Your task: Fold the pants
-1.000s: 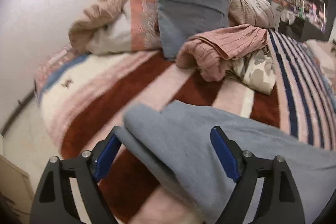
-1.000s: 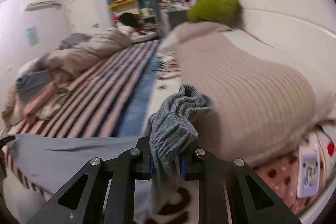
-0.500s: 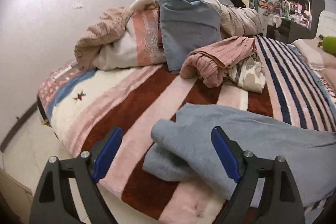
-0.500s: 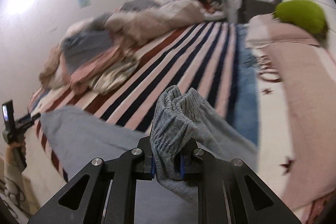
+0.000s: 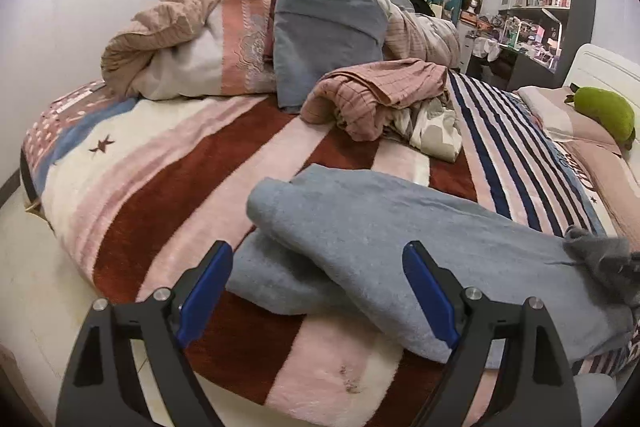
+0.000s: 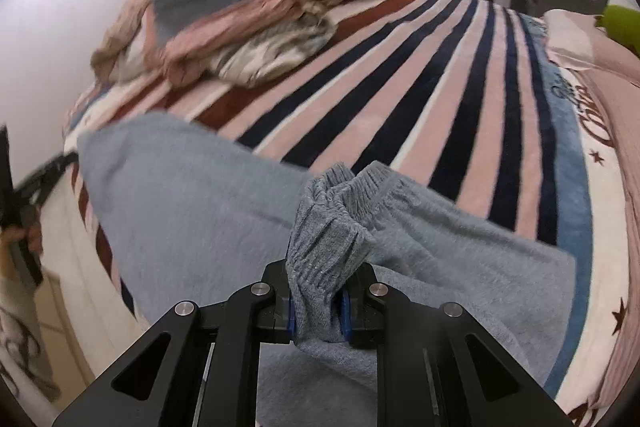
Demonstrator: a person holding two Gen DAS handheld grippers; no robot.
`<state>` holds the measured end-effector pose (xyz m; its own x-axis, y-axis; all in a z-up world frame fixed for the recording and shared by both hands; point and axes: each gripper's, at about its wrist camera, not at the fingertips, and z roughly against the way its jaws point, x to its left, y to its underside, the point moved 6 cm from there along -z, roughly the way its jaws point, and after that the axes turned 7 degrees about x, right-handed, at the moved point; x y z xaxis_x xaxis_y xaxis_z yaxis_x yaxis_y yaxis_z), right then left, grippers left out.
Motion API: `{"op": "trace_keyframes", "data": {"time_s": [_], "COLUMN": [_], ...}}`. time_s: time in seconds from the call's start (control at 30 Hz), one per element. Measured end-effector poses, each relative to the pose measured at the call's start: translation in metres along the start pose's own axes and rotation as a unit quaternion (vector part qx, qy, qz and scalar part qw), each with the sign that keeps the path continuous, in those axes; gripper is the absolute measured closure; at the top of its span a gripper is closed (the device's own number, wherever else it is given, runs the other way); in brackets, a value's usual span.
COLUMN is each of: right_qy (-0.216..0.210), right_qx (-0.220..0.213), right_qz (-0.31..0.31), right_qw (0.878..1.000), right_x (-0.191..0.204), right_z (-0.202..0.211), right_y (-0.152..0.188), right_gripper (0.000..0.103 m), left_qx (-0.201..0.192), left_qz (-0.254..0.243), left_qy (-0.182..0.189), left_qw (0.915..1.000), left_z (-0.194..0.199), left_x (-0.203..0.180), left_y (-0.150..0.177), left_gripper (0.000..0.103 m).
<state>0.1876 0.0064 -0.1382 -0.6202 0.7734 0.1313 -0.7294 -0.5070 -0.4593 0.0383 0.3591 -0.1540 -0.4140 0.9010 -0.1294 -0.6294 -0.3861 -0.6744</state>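
Grey fleece pants [image 5: 380,239] lie across the near edge of the striped bed, the two legs overlapping with their ends toward the left. My left gripper [image 5: 318,291] is open and empty, hovering just above the leg ends. In the right wrist view my right gripper [image 6: 318,311] is shut on the bunched elastic waistband [image 6: 340,203] of the pants [image 6: 180,211], held a little above the bed. The waistband also shows at the right edge of the left wrist view [image 5: 600,259].
A heap of quilts and clothes [image 5: 320,43] sits at the far side of the bed. A striped blanket [image 6: 440,67] covers the bed. A green plush [image 5: 606,113] lies on pillows at the right. Shelves [image 5: 540,7] stand at the back. The floor [image 5: 24,267] is left.
My left gripper let go of the pant legs and pulled back; they now lie on the bed. My right gripper swung left with the waistband, turning from the pillows toward the bed's middle.
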Motion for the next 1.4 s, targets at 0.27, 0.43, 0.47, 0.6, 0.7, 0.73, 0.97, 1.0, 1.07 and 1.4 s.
{"op": "trace_keyframes", "data": {"time_s": [0.27, 0.43, 0.47, 0.6, 0.7, 0.73, 0.97, 1.0, 1.07, 1.4], "right_qy": [0.006, -0.025, -0.025, -0.032, -0.032, -0.037, -0.067, -0.066, -0.06, -0.136], "right_qx": [0.011, -0.025, -0.025, 0.011, 0.007, -0.001, -0.015, -0.002, 0.035, 0.037], "right_qz": [0.02, 0.019, 0.028, 0.046, 0.045, 0.037, 0.044, 0.051, 0.06, 0.042], "right_qw": [1.0, 0.999, 0.999, 0.998, 0.998, 0.999, 0.997, 0.997, 0.996, 0.989], "right_x": [0.012, 0.024, 0.031, 0.048, 0.05, 0.048, 0.062, 0.067, 0.073, 0.08], "right_z": [-0.022, 0.001, 0.001, -0.019, -0.023, -0.02, -0.011, -0.018, -0.038, -0.024], "right_y": [0.018, 0.0, -0.002, 0.007, 0.008, 0.004, -0.015, -0.011, 0.001, 0.009], "right_gripper": [0.093, 0.093, 0.093, 0.093, 0.093, 0.093, 0.093, 0.093, 0.089, 0.044], "left_qx": [0.008, 0.005, 0.007, 0.018, 0.021, 0.023, 0.037, 0.041, 0.047, 0.066], "left_qz": [-0.013, -0.008, -0.006, 0.005, 0.011, 0.012, 0.04, 0.046, 0.055, 0.095], "left_qy": [0.009, 0.02, 0.022, 0.034, 0.043, 0.051, 0.109, 0.112, 0.123, 0.166], "left_qw": [0.9998, 0.9998, 0.9997, 0.9993, 0.9988, 0.9984, 0.9926, 0.9918, 0.9897, 0.9794], "left_z": [-0.009, -0.009, -0.01, -0.014, -0.013, -0.014, -0.023, -0.026, -0.03, -0.063], "left_x": [-0.006, -0.006, -0.006, -0.004, -0.002, -0.002, -0.009, -0.01, -0.01, -0.019], "left_y": [-0.002, -0.005, -0.004, 0.0, 0.002, 0.002, 0.003, 0.003, 0.005, 0.0], "left_gripper": [0.019, 0.019, 0.019, 0.019, 0.019, 0.019, 0.019, 0.019, 0.019, 0.027]}}
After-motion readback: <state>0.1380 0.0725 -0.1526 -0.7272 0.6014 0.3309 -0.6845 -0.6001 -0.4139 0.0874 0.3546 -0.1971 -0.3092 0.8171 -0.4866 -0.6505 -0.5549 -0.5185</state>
